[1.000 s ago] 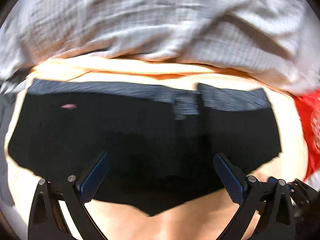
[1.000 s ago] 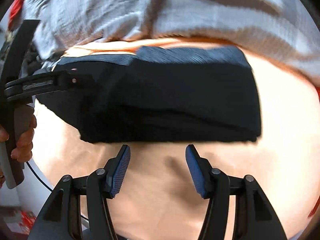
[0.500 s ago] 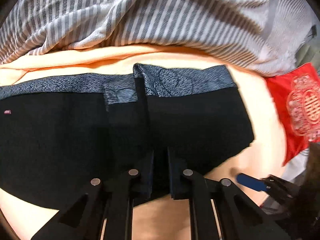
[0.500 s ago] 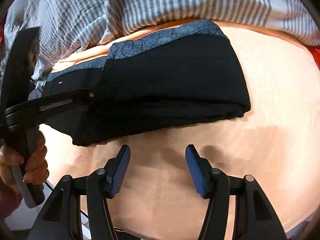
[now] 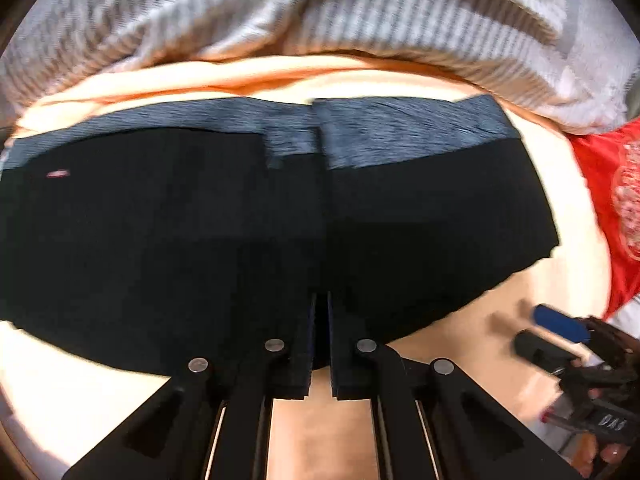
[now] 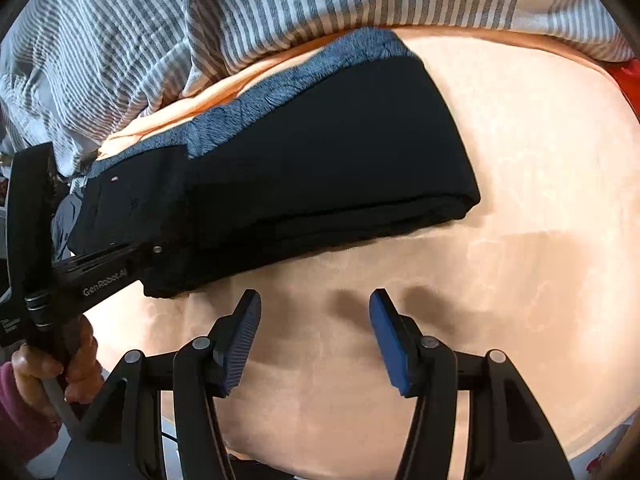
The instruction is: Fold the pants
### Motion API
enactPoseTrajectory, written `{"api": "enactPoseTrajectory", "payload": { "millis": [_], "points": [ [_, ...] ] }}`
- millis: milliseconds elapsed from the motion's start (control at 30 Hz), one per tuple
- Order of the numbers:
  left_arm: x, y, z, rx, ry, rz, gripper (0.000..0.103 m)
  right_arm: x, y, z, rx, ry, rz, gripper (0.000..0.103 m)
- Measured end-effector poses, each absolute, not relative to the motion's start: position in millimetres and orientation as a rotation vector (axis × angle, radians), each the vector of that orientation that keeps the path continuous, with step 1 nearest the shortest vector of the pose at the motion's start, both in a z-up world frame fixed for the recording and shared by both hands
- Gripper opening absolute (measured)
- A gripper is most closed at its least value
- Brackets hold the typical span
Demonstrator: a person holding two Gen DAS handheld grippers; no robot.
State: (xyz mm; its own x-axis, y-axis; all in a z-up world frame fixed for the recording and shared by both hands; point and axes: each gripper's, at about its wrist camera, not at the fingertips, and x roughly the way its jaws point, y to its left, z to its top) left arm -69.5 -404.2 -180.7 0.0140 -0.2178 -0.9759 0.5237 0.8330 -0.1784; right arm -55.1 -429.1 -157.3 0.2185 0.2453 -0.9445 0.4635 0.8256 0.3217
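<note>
The black pants [image 5: 200, 240] with a blue-grey waistband lie folded on an orange sheet [image 5: 320, 432]. My left gripper [image 5: 319, 304] is shut on the near edge of the pants, the cloth pinched between its pads. In the right wrist view the pants [image 6: 320, 152] lie as a thick folded stack, and the left gripper [image 6: 156, 250] grips their near left edge. My right gripper [image 6: 315, 304] is open and empty, just above the bare sheet [image 6: 520, 240] in front of the pants. It also shows in the left wrist view [image 5: 560, 328] at lower right.
A grey-and-white striped blanket [image 6: 280, 0] is bunched along the far side, behind the pants. A red cloth [image 5: 608, 200] lies at the right. A hand [image 6: 52, 364] holds the left gripper's handle.
My left gripper closed on the near edge of the pants and stays shut on it. My right gripper has stayed open over the sheet, shifting slightly.
</note>
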Motion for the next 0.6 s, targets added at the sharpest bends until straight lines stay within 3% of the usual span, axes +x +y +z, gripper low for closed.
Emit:
{"api": "enactPoseTrajectory", "payload": {
  "millis": [200,333,567,600],
  "points": [
    [-59,-403,-153,0.236,1.4,-0.579,0.007,-49,-444,-140,0.593,1.314,-0.195,0.061],
    [-59,-430,-154,0.212,1.381,-0.619,0.007,-36,-460,-139,0.581,1.294,-0.218,0.049],
    [-61,-442,-193,0.259,1.413,-0.538,0.007,-9,-469,-167,0.591,1.348,-0.263,0.051],
    [-61,-441,-192,0.275,1.41,-0.527,0.013,-7,-467,-170,0.574,1.357,-0.27,0.054]
  ]
}}
